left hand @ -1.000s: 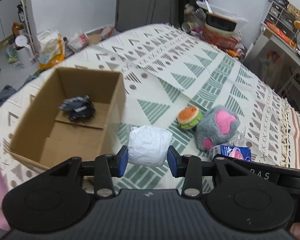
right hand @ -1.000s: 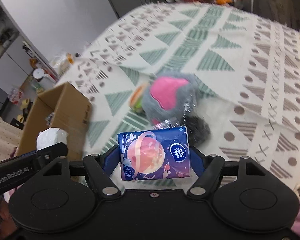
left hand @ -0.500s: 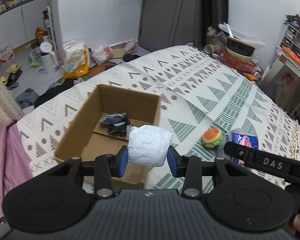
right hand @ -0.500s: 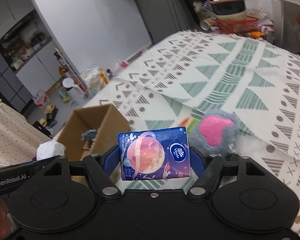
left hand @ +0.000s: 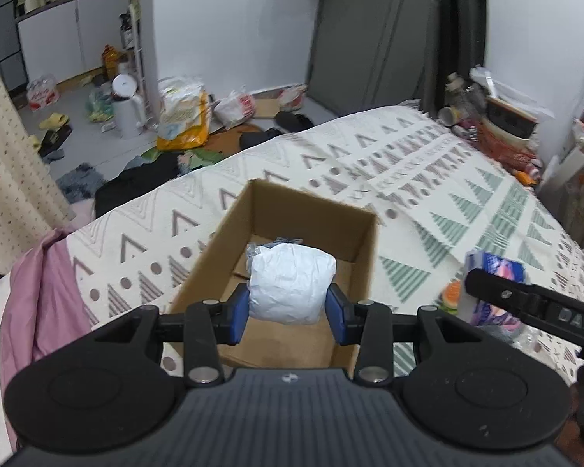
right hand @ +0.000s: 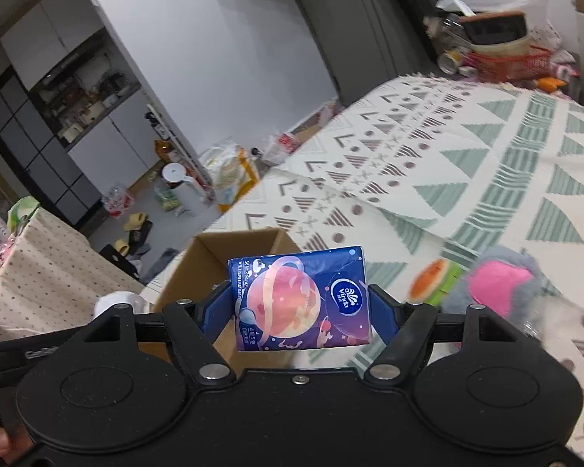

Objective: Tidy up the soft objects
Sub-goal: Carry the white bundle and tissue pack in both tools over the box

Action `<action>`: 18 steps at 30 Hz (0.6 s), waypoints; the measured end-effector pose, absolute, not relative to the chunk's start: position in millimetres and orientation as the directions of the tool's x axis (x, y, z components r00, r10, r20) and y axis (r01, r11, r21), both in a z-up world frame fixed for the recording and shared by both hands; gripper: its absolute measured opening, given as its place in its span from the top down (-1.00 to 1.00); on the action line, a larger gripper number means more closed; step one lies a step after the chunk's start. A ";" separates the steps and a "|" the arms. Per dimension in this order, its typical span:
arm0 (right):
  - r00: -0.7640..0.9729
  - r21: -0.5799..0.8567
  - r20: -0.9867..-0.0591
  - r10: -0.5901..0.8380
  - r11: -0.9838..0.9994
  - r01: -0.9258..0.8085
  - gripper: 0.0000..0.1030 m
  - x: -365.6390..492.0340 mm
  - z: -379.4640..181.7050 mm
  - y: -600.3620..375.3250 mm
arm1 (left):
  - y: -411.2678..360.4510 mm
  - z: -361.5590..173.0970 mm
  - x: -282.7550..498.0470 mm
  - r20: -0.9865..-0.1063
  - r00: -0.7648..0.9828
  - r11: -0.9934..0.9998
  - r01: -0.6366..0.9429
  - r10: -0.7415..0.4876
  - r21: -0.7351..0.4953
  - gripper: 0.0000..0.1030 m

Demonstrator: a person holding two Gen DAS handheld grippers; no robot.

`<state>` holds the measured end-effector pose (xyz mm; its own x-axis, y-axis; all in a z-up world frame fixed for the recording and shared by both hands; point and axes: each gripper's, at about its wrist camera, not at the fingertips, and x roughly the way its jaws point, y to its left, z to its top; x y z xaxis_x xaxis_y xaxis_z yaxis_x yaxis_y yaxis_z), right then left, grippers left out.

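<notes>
Left gripper (left hand: 288, 309) clamped on crumpled white bundle (left hand: 292, 284), held over open cardboard box (left hand: 311, 210) on the bed (left hand: 467, 202). Right gripper (right hand: 299, 307) clamped on blue Vinda tissue pack (right hand: 299, 297), above box's right edge. Burger plush (right hand: 434, 280) and grey paw plush (right hand: 498, 288) lie on bed right of box.

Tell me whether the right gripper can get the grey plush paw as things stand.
Probably not yet. The right gripper is shut on the blue tissue pack, so its jaws are full. The grey plush paw lies uncovered on the bedspread, to the pack's right; nothing else blocks it.
</notes>
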<state>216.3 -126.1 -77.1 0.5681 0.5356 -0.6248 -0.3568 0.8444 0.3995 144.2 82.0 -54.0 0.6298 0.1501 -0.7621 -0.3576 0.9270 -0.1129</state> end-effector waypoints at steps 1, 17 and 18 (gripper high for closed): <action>0.568 0.396 -0.621 0.540 0.842 -0.366 -0.37 217.4 -76.3 -121.6 | 85.9 -55.8 146.1 -0.764 0.629 0.924 -0.363 0.147 -0.121 0.21; 0.535 0.403 -0.603 0.591 0.805 -0.435 -0.37 243.5 -91.5 -71.1 | 126.3 -112.4 185.2 -0.801 0.588 0.890 -0.417 0.110 -0.184 0.21; 0.534 0.405 -0.602 0.594 0.803 -0.437 -0.37 244.9 -93.0 -68.6 | 128.7 -117.0 186.3 -0.803 0.586 0.888 -0.419 0.106 -0.189 0.20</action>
